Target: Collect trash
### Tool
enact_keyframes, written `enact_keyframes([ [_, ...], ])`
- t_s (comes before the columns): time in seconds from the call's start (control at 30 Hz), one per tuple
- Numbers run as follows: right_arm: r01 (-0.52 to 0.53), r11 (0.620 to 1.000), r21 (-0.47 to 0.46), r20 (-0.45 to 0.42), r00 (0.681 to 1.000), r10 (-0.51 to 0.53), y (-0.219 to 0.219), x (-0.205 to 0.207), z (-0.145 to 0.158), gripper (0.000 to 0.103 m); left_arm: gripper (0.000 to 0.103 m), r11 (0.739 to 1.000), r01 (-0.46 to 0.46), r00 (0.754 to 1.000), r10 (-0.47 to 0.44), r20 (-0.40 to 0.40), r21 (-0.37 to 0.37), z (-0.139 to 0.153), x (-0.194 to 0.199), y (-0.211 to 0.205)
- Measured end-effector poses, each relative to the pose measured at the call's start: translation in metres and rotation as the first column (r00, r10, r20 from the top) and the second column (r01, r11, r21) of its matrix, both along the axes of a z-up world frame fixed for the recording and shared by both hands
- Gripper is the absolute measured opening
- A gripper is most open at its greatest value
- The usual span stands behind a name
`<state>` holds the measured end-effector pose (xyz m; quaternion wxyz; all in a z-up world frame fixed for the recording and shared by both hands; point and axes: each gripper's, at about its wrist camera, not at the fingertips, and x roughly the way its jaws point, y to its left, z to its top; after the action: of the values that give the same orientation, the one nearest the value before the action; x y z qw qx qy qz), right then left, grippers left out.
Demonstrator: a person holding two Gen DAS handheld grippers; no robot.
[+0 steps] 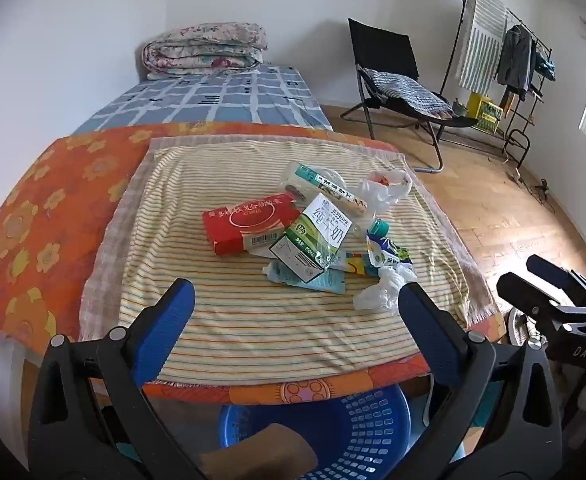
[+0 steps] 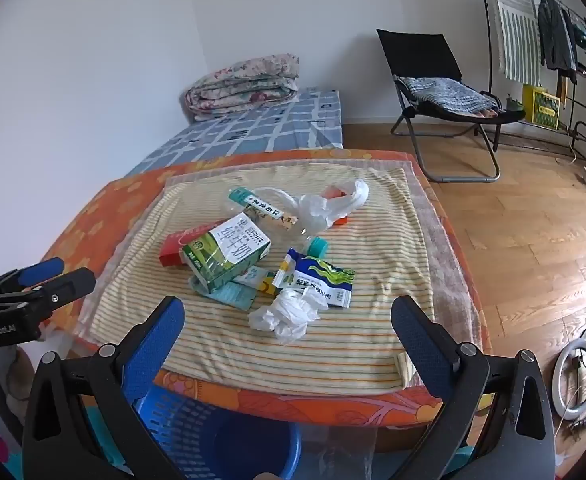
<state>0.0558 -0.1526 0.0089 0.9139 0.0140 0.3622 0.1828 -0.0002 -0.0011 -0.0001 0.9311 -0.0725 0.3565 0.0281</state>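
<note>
A pile of trash lies on the striped cloth (image 1: 253, 320) of the table: a red box (image 1: 245, 226), a green-white milk carton (image 1: 313, 240), a clear plastic bottle (image 1: 325, 190), a blue-white wrapper (image 2: 325, 280), a crumpled white tissue (image 2: 289, 314) and a white plastic bag (image 2: 333, 204). A blue perforated basket (image 1: 333, 428) sits below the table's near edge. My left gripper (image 1: 297, 304) is open and empty, in front of the pile. My right gripper (image 2: 289, 320) is open and empty, with the crumpled tissue between its fingers in view.
A bed (image 1: 213, 100) with a folded quilt (image 1: 205, 50) lies behind the table. A black folding chair (image 2: 445, 96) and a clothes rack (image 2: 553, 40) stand at the right on the wooden floor. A ring light (image 2: 577, 384) lies on the floor.
</note>
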Motion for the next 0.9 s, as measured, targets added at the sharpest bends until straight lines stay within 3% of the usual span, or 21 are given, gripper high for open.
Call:
enact_keyframes([
  [0.03,-0.001,1.0,0.01,-0.016,1.0,0.001,0.0,0.001,0.0,0.103,0.103,0.999,-0.007,1.0,0.006,-0.016,-0.045,0.0,0.001,0.002],
  [0.9,-0.007,1.0,-0.008,-0.017,1.0,0.007,0.01,0.0,-0.007,0.103,0.103,1.0,-0.008,1.0,0.008,-0.007,-0.002,0.0,0.001,-0.001],
])
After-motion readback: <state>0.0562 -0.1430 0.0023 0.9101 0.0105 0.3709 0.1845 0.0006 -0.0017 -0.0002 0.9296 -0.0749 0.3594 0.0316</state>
